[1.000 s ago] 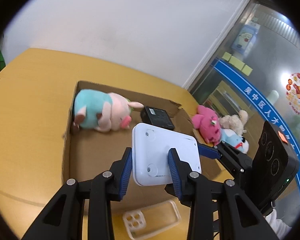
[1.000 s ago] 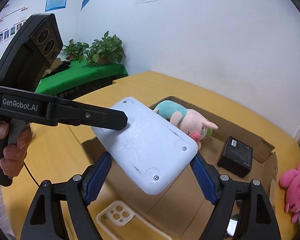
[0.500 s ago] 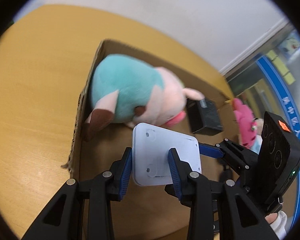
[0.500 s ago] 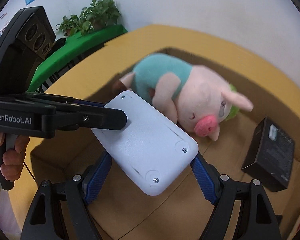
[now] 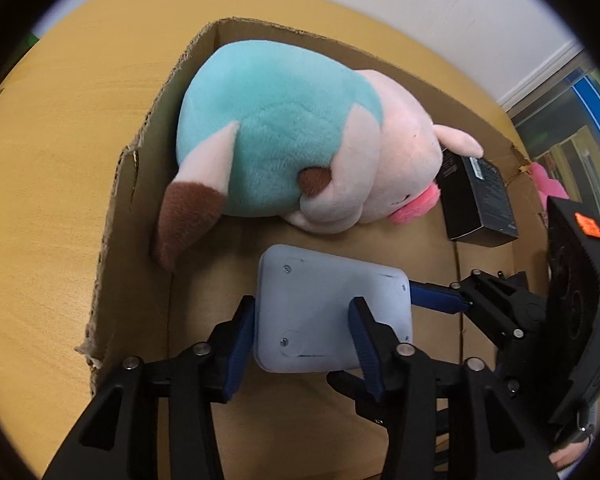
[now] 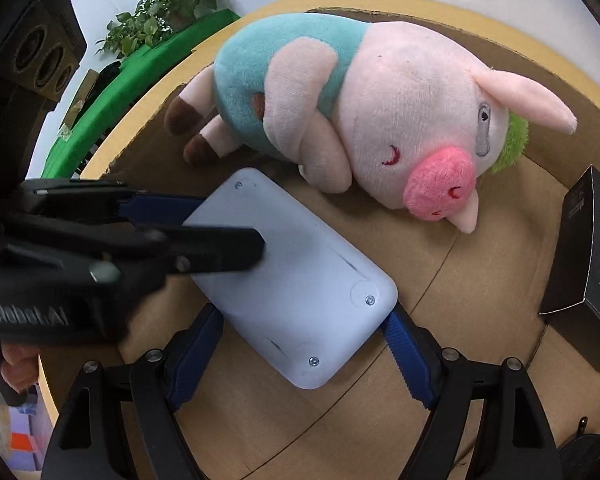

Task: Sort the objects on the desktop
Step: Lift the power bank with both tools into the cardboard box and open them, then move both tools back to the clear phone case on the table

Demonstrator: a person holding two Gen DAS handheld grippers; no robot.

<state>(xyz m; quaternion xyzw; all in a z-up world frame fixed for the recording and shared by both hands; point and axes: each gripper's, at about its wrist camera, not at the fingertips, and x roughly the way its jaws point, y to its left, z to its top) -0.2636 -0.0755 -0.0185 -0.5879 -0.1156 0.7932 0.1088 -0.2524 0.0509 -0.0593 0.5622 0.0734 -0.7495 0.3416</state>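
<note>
Both grippers have dropped fast w/ the white device: a sec ago it hung above the table w/ the whole box in view, now it's down inside, box floor filling both views. That means the placing step is nearly done, I'd judge; release looks next.

Cardboard box [image 5: 148, 184] is the biggest thing, open-topped on the wooden table [image 5: 60, 160], its torn left wall close by in the left view. Plush pig [image 5: 292, 148], teal body and pink head, lies on its side along the far part of the box, snout to the right. White device [image 6: 296, 280] sits just near of the pig, apart from it, flat and low over the floor; can't tell if it's touching down yet. Black carton [image 5: 476, 200] lies at the far right, close to the pig's snout.

Left gripper [image 5: 304, 336] pinches the device's near-left part, blue fingers pressed on it. Right gripper [image 6: 300, 364] has its fingers spread wide, clamped on the device's two sides; its tip shows at the device's right edge in the left view.

Pink plush [image 5: 548, 184] peeks outside, beyond the right wall, prob still to sort.
</note>
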